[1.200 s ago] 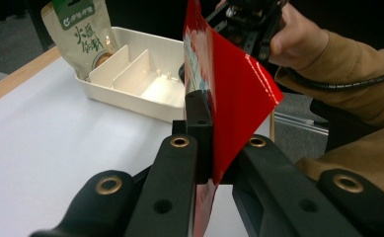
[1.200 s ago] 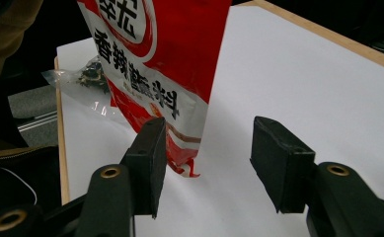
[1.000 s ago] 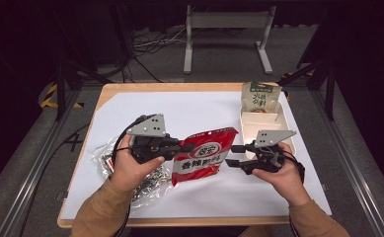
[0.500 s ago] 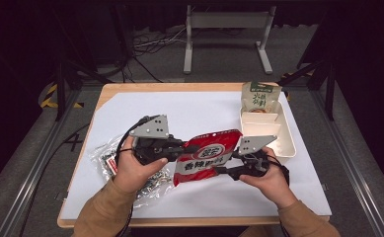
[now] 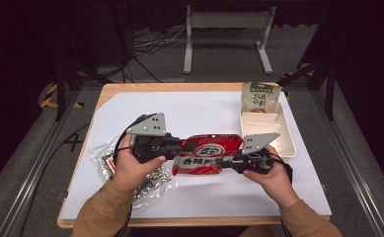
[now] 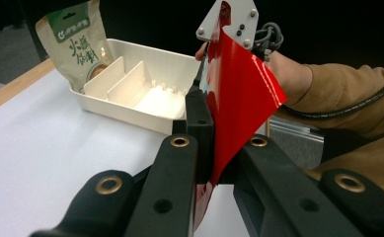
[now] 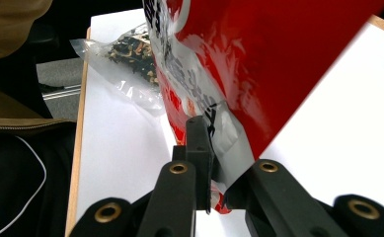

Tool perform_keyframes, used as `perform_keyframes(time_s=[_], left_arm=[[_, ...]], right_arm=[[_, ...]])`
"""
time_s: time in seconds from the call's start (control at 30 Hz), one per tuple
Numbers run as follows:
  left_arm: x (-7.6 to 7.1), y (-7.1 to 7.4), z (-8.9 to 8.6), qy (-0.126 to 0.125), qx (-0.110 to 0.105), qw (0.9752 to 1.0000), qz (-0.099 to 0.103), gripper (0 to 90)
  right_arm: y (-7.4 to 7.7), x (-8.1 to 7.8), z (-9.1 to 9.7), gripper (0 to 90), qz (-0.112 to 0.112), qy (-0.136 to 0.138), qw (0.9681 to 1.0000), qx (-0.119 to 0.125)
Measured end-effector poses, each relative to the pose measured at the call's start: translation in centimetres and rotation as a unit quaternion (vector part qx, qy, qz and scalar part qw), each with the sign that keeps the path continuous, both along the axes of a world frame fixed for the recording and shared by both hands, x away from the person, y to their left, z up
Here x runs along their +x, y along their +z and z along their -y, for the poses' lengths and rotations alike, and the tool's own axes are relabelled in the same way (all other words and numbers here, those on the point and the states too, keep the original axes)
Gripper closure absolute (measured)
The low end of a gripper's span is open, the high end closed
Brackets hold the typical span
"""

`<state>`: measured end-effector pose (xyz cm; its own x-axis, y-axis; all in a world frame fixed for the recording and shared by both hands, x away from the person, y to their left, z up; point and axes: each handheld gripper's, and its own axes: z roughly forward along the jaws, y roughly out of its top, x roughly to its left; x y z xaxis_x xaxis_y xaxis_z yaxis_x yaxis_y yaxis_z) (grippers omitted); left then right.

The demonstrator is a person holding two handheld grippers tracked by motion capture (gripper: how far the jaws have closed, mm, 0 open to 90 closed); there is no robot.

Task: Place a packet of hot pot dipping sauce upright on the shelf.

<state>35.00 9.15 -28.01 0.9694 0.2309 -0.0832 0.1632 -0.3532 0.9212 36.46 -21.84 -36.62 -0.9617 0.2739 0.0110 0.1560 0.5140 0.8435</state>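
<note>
Because you hold the red bag [image 5: 208, 154] from both ends, it hangs in the air over the near middle of the table [image 5: 130, 91] and cannot flop down.

At the near left corner lies a clear bag [image 5: 103, 160] of dark bits, partly under your left hand [image 5: 133, 168]. It looks set aside there so it stays out of the way.

Your left gripper [image 5: 172, 146] is pinching the left end of the red bag. In the left gripper view the jaws press flat on the red film, so that end stays put.

Your right gripper [image 5: 227, 163] has just been closing, and now its jaws squeeze the right end of the bag. In the right gripper view the crinkled edge sits tight between them. With both ends gripped, you could likely pull the bag open or carry it level.

Near the far right corner sits a white tray [image 5: 292, 143], with a green pouch [image 5: 260, 98] standing at its far end. The near part of the tray is bare, maybe waiting for the red bag.
</note>
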Motion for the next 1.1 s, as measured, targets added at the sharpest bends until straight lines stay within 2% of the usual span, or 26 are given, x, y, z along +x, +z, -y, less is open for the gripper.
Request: perform_keyframes(time_s=[0.17, 0.23, 0.3, 0.43, 0.5, 0.6, 0.9, 1.1], left_arm=[[0.2, 0.1, -0.4, 0.013, -0.008, 0.9999, 0.001, 87.1], [0.3, 0.1, -0.5, 0.022, -0.014, 0.9996, 0.006, 83.7], [0.4, 0.1, -0.6, 0.033, -0.022, 0.9992, 0.007, 76.2], [0.7, 0.1, -0.6, 0.043, -0.031, 0.9986, 0.001, 53.6], [0.8, 0.1, -0.6, 0.045, -0.03, 0.9985, 0.003, 44.8], [0.9, 0.0, -0.8, 0.057, -0.026, 0.998, 0.012, 36.9], [1.4, -0.2, -2.0, 0.082, -0.014, 0.9962, 0.026, 29.6], [1.6, -0.5, -2.7, 0.093, -0.01, 0.9954, 0.021, 28.7]], right_arm=[[0.6, 0.0, 0.2, 86.0, -0.01, 0.002, 0.9999, 0.001], [1.0, 0.1, 0.3, 86.6, -0.014, 0.002, 0.9999, 0.002], [1.4, 0.2, 0.7, 87.1, -0.022, 0.0, 0.9997, 0.007], [1.8, 0.6, 1.4, 87.7, -0.041, -0.007, 0.9989, 0.02], [2.3, 0.8, 1.8, 87.7, -0.044, -0.01, 0.9987, 0.024], [3.2, 0.9, 2.2, 87.8, -0.035, -0.018, 0.9991, 0.018], [5.7, 1.9, 3.6, 87.8, -0.019, -0.04, 0.999, -0.002], [7.2, 2.7, 4.7, 87.8, -0.01, -0.052, 0.9986, -0.008]])
